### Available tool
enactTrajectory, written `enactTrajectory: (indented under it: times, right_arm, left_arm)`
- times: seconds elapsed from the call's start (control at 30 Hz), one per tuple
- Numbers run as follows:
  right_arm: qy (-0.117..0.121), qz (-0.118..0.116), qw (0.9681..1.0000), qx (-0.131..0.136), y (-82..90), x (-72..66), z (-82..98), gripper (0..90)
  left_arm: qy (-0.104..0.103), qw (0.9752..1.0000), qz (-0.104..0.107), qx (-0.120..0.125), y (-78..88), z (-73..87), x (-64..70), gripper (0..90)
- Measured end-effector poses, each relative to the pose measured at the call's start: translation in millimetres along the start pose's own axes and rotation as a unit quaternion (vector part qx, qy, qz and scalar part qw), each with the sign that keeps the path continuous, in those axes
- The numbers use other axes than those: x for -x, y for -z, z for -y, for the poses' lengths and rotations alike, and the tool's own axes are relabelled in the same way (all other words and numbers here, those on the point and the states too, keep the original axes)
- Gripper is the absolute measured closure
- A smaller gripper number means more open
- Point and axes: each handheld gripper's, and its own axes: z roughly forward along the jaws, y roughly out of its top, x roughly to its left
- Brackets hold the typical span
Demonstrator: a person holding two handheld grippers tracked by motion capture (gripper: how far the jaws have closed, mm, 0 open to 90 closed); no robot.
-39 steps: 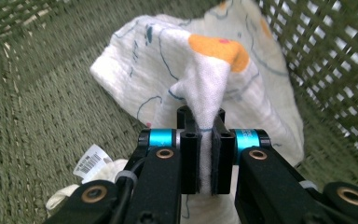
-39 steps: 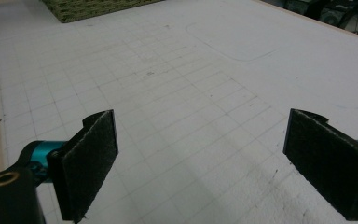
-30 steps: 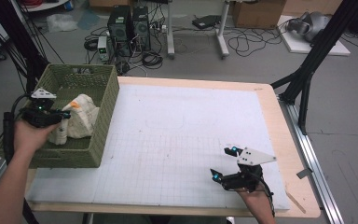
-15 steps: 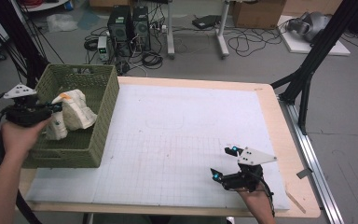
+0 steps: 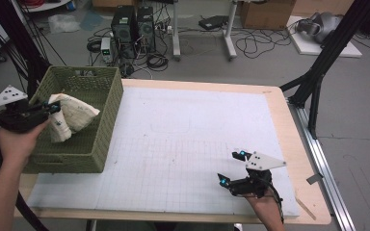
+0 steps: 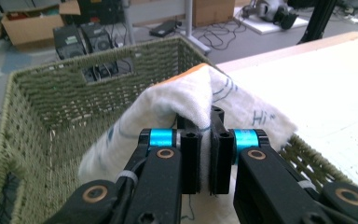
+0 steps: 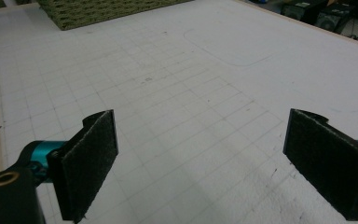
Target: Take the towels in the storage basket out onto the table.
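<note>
A broad wooden table under a white gridded mat fills the room's middle, and at its left edge sits an olive-green woven basket with handle slots in its walls. Inside the basket, lifted partly above the rim, is a white cloth with blue writing, bunched into a peak and draping back down toward the basket floor.

The step in hand looks like pulling that cloth out of the basket. The left gripper has its jaws pressed nearly together on a fold of the cloth, the fabric pinched between the black pads. The left hand holds it from outside the basket's left wall, gripper pointing level across the rim.

The right gripper rests low over the mat near the table's front edge, well apart from the basket, jaws spread wide with nothing between them.

Next, I'd judge, the cloth needs raising until its hanging tail clears the rim, then carrying over the mat.
</note>
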Motion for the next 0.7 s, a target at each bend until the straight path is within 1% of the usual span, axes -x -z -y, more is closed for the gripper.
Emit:
enactTrajectory:
  times: [0.07,0.3,0.5,0.7]
  right_arm:
    - [0.0,0.0,1.0,0.0,0.0,-0.1,0.0,9.2]
    - [0.001,0.0,1.0,0.001,0.2,0.2,0.0,9.2]
    - [0.0,-0.002,1.0,0.001,0.3,-0.4,-0.3,9.2]
    - [0.0,-0.002,1.0,0.001,0.5,-0.2,-0.2,9.2]
  left_arm:
    - [-0.004,1.0,-0.001,0.002,1.6,-2.2,0.3,85.5]
    - [-0.02,0.9996,0.0,0.02,9.9,-12.1,6.0,85.6]
    - [-0.036,0.9987,0.013,0.033,14.1,-22.3,16.9,85.6]
    - [-0.052,0.9969,0.033,0.049,15.1,-34.5,33.7,85.6]
